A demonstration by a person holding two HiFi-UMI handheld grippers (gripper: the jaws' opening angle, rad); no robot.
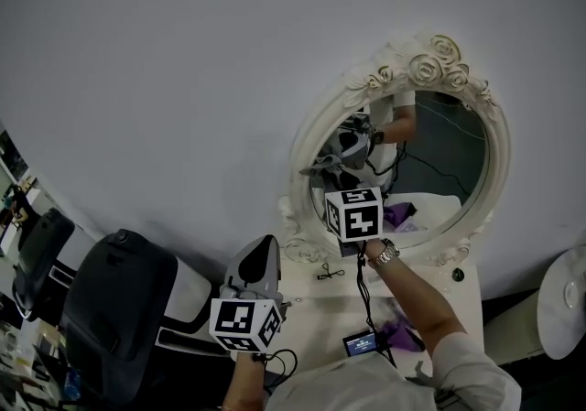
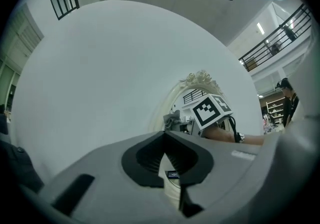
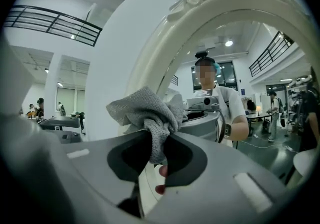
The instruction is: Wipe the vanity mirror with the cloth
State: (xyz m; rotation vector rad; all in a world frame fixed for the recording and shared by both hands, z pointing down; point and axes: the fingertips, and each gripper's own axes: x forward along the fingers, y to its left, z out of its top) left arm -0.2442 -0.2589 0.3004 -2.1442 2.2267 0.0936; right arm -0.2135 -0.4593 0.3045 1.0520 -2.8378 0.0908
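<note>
The oval vanity mirror (image 1: 439, 157) hangs in a white carved frame (image 1: 403, 66) above a white table. My right gripper (image 1: 341, 162) is raised to the glass at its left side and is shut on a crumpled grey cloth (image 3: 147, 111). The cloth bunches out past the jaws, close to the frame's inner edge (image 3: 165, 58). The glass (image 3: 250, 68) reflects the person and this gripper. My left gripper (image 1: 268, 243) is held lower left of the mirror, off the glass. Its jaws meet in the left gripper view (image 2: 165, 134) with nothing between them.
The white vanity table (image 1: 316, 304) carries a purple cloth (image 1: 400, 331), a small device with a lit screen (image 1: 362, 342) and a black cable (image 1: 330, 272). Black chairs (image 1: 119, 299) stand at the left. A white round object (image 1: 563, 290) is at the right edge.
</note>
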